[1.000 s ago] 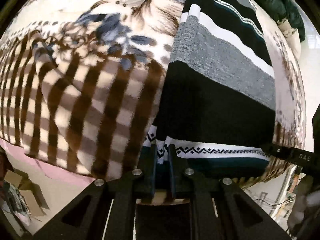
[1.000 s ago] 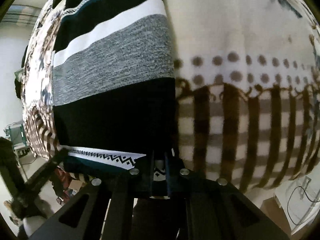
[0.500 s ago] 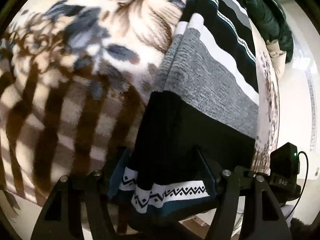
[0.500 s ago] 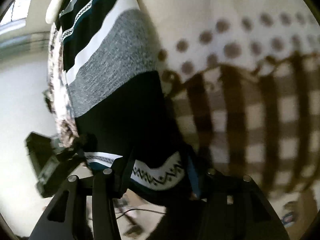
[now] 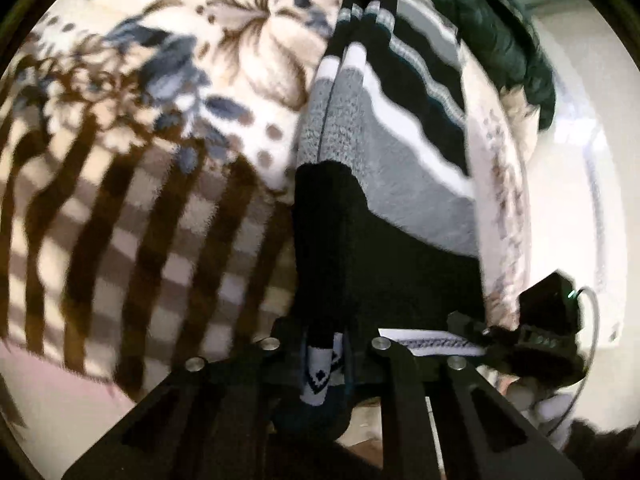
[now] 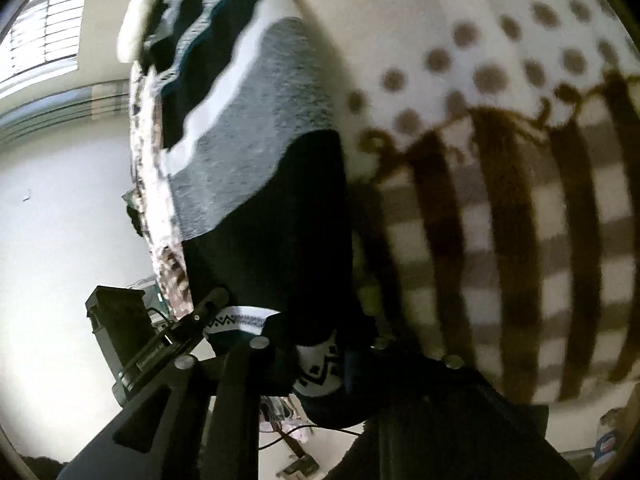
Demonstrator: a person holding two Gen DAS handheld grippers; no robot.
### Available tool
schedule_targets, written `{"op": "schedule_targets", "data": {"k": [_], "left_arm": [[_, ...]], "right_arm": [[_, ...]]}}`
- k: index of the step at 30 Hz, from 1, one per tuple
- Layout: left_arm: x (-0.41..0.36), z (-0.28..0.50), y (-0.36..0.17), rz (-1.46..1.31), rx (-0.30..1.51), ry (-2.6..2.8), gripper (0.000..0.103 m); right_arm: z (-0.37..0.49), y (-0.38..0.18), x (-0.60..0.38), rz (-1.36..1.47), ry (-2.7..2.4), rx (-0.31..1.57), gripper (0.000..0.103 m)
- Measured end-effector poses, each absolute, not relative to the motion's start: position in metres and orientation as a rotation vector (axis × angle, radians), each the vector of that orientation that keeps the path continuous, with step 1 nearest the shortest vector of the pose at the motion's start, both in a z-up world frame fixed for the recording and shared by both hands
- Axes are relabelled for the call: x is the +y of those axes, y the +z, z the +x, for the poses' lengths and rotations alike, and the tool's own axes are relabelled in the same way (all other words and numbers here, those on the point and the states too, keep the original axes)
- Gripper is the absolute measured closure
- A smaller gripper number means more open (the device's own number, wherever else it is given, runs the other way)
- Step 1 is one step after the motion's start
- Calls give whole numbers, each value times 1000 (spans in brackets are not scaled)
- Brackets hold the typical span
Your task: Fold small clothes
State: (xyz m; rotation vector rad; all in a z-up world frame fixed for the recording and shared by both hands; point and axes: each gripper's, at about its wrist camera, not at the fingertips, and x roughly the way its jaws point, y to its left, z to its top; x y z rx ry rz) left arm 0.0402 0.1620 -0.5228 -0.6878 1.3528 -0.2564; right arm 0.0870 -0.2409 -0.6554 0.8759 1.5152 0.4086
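Both grippers have let go and taken a new hold since the earlier frames: half a second ago their jaws stood wide around the hem, and now they are closing on it again, with the camera tilted differently and the picture blurred from motion.

On the left side, the left gripper (image 5: 326, 354) points steeply down at the bed. Its two black fingers are almost together, and the patterned white hem of the striped sweater (image 5: 384, 160) is bunched between them, so it grips the left bottom corner of the garment. From this corner the black band of the sweater rises as a raised fold, then comes the grey band, then white and dark stripes further away. The sweater lies on a floral and checked blanket (image 5: 160, 160), which fills the left part of this view. At the top right a dark green jacket (image 5: 500, 32) lies beyond the sweater.

On the right side, the right gripper (image 6: 320, 364) also points downward, less steeply, and is rolled so the scene looks tilted. Its fingers are nearly closed on the other hem corner of the sweater (image 6: 256, 140), with the white zigzag border between them. In this view the left gripper (image 6: 208, 316) shows at the lower left, holding the hem. The checked part of the blanket (image 6: 500, 240) is to the right of the sweater.
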Motion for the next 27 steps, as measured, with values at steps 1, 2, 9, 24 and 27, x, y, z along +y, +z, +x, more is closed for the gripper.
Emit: {"op": "schedule_targets", "data": {"k": [1,2,9,24,27], "left_arm": [[166,39,-514,-743,1336,-258,93],[170,39,-507,-779,1321,-261,93],[186,72,-448,-1007,1166,-309,94],[182,374,-447,-1062,1002,-377,93],[189,440,-471,-1092,1040,-364,89]], "right_arm": [[86,-648,-242,879,421,1505,89],[87,-640,-242,880,433,1494,89],[107,-577,-251,940,511,1403,90],[384,-507,-256,1070,462,1150,90],[454,-524,-258,1108,412,1144,89]]}}
